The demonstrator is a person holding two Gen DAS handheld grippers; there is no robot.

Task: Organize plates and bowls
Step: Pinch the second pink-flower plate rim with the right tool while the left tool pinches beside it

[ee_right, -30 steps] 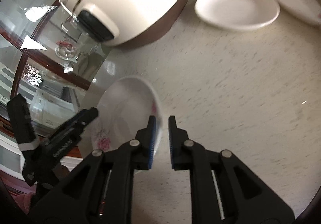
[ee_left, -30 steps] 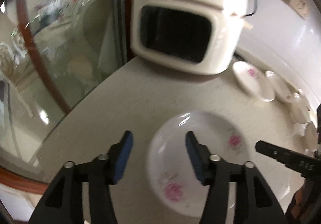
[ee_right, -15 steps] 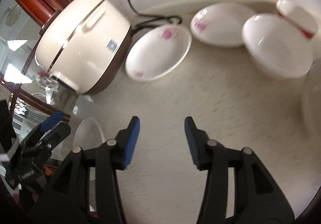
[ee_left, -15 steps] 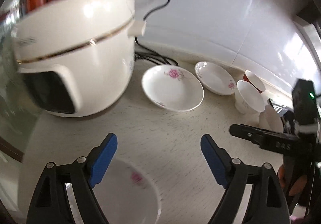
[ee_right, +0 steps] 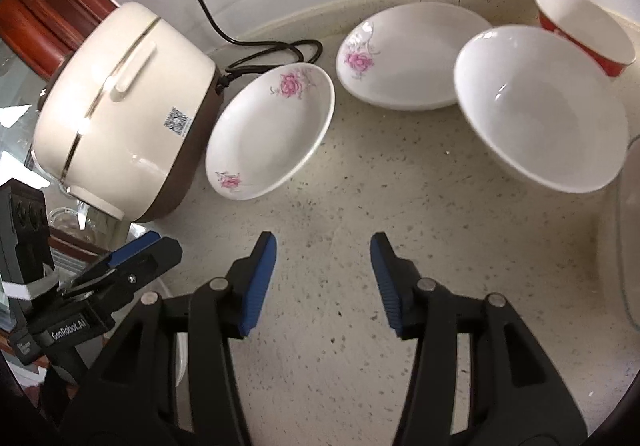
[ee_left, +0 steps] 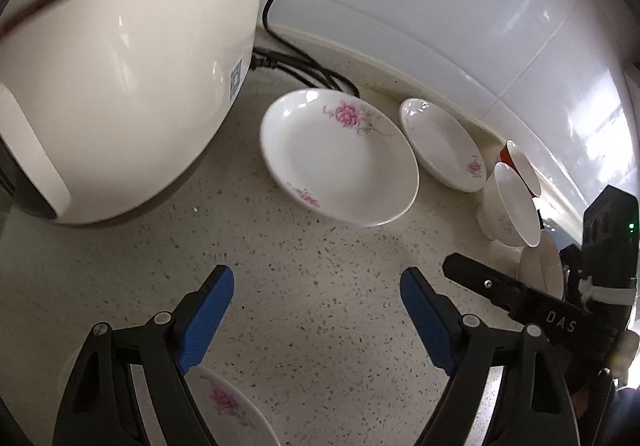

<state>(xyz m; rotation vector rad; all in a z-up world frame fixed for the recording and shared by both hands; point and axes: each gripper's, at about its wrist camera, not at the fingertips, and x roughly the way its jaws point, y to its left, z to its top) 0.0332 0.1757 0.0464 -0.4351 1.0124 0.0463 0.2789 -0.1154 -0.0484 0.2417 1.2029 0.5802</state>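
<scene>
Both the left gripper (ee_left: 316,310) and right gripper (ee_right: 323,278) hang spread and empty over the worktop (ee_right: 400,206); next likely calls for pinching the flowered plate (ee_right: 272,130) rim.

Bright daylight, sharp centre, heavy fisheye bending at the edges

Glare streaks the glossy wall tiles (ee_left: 540,58) at far right and the rice cooker (ee_left: 120,58) at left; soft shadows lie under the flowered plate (ee_right: 272,130) on the speckled counter (ee_right: 340,346). Both views curve strongly toward dark rounded corners; the white bowl (ee_right: 544,106) looks slightly smeared.
</scene>
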